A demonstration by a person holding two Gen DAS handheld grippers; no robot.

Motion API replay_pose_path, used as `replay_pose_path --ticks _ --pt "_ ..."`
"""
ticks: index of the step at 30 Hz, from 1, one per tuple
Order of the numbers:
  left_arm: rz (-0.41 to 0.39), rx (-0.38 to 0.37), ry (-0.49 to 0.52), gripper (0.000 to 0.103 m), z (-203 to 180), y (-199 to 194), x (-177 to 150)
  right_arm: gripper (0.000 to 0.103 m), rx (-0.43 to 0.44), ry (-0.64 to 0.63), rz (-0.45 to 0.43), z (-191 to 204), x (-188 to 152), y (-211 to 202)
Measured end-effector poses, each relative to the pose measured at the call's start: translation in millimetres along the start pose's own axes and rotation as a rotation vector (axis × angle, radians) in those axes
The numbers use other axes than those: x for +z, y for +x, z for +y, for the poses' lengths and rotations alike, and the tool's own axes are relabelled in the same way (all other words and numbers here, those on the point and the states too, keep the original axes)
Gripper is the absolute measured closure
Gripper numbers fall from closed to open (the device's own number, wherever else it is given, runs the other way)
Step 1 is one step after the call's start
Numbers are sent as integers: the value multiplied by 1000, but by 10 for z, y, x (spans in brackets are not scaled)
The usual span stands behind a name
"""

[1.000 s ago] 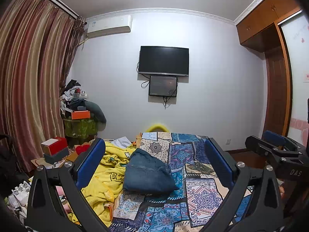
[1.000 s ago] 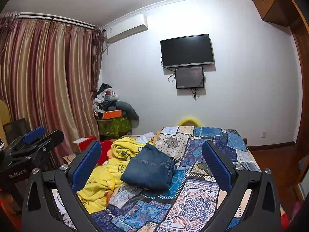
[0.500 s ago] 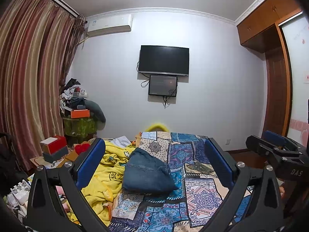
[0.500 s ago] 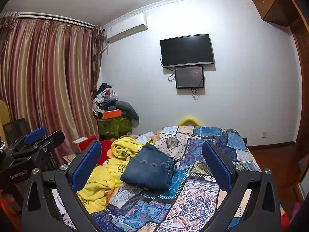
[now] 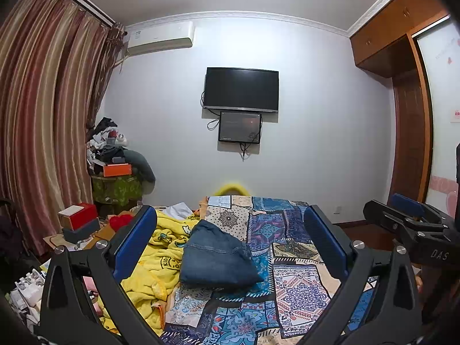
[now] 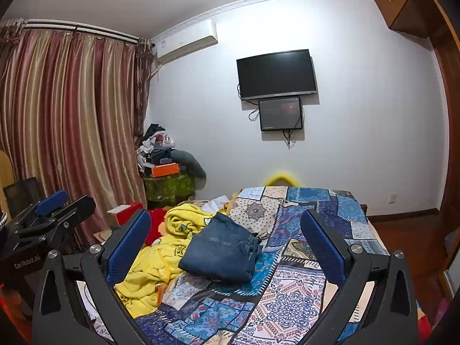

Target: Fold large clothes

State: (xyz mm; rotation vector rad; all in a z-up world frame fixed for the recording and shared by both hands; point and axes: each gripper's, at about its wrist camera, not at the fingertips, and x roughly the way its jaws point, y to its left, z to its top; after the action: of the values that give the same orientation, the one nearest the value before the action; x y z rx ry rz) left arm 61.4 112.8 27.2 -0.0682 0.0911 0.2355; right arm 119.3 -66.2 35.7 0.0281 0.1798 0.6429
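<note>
Both grippers, left (image 5: pixel 230 241) and right (image 6: pixel 225 243), wide, empty; jeans' (image 6: pixel 221 254) folded edges visible right view only.

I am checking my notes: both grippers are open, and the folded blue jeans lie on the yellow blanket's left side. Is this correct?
Not quite. Both wrist views show the folded blue jeans on the yellow blanket's right side, on the patchwork quilt. The left gripper and right gripper are open.

Left gripper (image 5: pixel 230 244): black triangular frame, blue textured finger pads (image 5: pixel 135 241), silver screws. Right gripper (image 6: pixel 225 247): same build; "DAS" printed on its side.
</note>
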Motion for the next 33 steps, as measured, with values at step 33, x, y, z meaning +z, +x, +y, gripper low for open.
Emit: replay_pose_path --ticks 33 --pt "68 -52 -3 0 4 160 -83 0 -19 28 6 -35 -10 36"
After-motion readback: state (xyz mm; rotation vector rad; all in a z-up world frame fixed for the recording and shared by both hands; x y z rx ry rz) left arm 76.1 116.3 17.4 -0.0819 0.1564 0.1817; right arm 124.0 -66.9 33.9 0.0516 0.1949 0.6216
